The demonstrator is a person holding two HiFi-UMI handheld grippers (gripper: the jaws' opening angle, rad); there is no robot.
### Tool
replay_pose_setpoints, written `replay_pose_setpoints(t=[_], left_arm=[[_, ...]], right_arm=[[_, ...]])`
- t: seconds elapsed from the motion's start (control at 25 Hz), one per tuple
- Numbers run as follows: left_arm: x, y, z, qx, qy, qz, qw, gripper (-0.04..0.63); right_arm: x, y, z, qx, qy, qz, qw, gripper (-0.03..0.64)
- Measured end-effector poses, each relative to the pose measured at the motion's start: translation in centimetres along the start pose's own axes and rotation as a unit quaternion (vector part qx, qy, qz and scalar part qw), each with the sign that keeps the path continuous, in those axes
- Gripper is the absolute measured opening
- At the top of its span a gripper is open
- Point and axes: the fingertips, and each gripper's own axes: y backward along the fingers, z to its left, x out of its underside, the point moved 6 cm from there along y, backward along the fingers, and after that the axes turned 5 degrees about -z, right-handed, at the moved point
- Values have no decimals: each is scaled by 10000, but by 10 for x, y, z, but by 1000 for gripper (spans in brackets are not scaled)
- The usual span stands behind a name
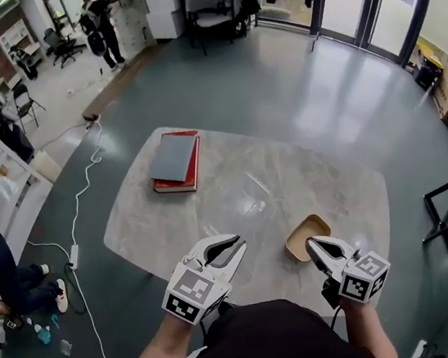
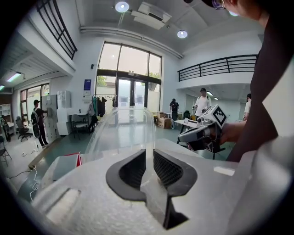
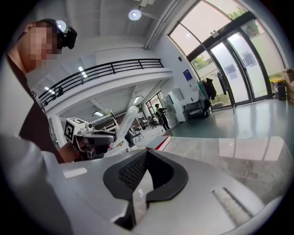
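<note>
Over the marble table (image 1: 304, 163), our left gripper (image 1: 235, 247) pinches a clear plastic sheet (image 2: 119, 133). Our right gripper (image 1: 310, 243), jaws pressed together on nothing, hovers beside a tan tray (image 1: 305, 229).

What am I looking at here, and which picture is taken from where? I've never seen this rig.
There is no robot: a person holds a two-jaw gripper in each hand. The head view looks down from the person's head. Each gripper view looks along that gripper's own jaws. On the marble table lie a grey book on a red book, and a tan tray. The left gripper has its jaws shut on a clear plastic lid. The right gripper, jaws together and empty, is beside the tray.
</note>
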Motion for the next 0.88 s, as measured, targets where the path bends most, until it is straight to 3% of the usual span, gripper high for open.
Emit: replay_pose_setpoints(t=[0.24,0.52,0.88], left_arm=[[-17,15,2,-189,177,-407,9988,61],[-29,28,10,-473,224,-724,9960,61],[-34,30,14,-539,224,-760,9954,61]], right_arm=[[-37,-1,30,-445,555,-496,9962,2],[-65,6,46,-617,1009,-973,9882,2],[-64,5,50,-784,1272,-912,9846,0]])
